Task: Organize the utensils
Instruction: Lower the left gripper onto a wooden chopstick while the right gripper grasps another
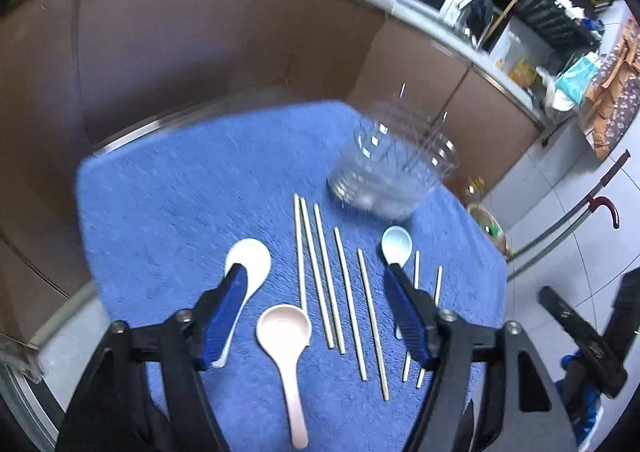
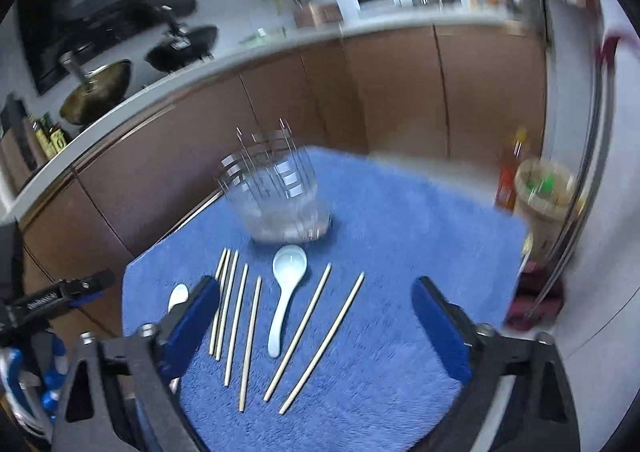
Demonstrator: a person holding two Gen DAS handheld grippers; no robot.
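Observation:
On a blue towel (image 1: pixel 168 188) lie several wooden chopsticks (image 1: pixel 344 292), a white spoon (image 1: pixel 250 260), a pink spoon (image 1: pixel 286 336) and a pale blue spoon (image 1: pixel 397 242). A clear glass bowl (image 1: pixel 394 176) stands behind them. My left gripper (image 1: pixel 314 272) is open and empty above the spoons and chopsticks. In the right wrist view my right gripper (image 2: pixel 316 284) is open and empty above the chopsticks (image 2: pixel 250 336) and the pale blue spoon (image 2: pixel 286 288), with the bowl (image 2: pixel 280 200) beyond. The white spoon (image 2: pixel 178 297) shows partly behind its left finger.
Brown kitchen cabinets (image 1: pixel 200 52) under a counter run behind the table. A jar and a bottle (image 2: pixel 536 188) stand off the towel's right edge. Woks (image 2: pixel 100 88) sit on the stove. The other gripper (image 2: pixel 52 296) shows at the left of the right wrist view.

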